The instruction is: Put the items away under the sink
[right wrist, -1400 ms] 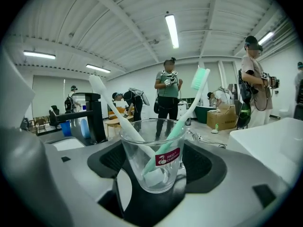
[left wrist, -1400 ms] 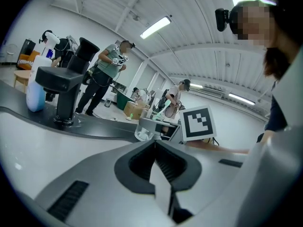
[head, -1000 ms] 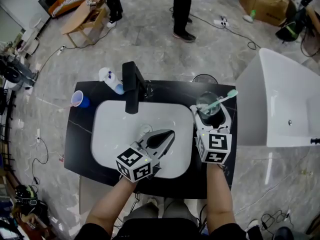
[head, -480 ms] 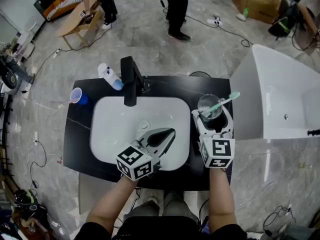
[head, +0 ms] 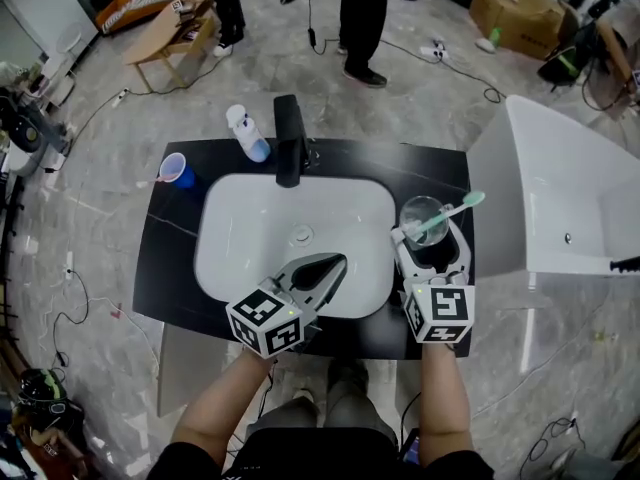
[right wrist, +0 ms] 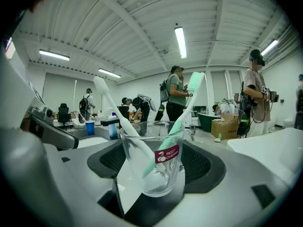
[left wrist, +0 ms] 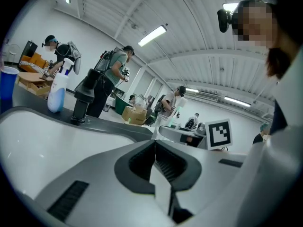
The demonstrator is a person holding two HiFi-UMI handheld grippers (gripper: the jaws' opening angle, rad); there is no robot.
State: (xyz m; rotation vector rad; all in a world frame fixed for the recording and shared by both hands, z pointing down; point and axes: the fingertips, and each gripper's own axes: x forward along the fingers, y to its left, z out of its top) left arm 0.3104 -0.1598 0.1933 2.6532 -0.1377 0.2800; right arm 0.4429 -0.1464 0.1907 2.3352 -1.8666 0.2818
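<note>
A clear glass [head: 424, 217] holding a green toothbrush [head: 452, 211] and a white one sits on the black countertop [head: 170, 268] right of the white basin [head: 250, 238]. My right gripper [head: 428, 230] is shut on the glass [right wrist: 154, 160], whose green toothbrush [right wrist: 189, 98] and white toothbrush [right wrist: 111, 105] lean apart. My left gripper [head: 335, 263] hangs over the basin's front part, shut and empty, its jaws meeting [left wrist: 155, 143]. A blue cup [head: 180, 171] and a white-and-blue bottle [head: 248, 133] stand at the counter's back left.
A black faucet [head: 290, 153] rises behind the basin, with the drain [head: 301, 235] in front of it. A white bathtub [head: 560, 198] stands close on the right. People [head: 362, 18] stand behind the counter, with cables and a cardboard box [head: 520, 8] on the floor.
Both grippers have drawn back a little toward the counter's front edge, the glass still in the right one. The head view has shifted slightly.
</note>
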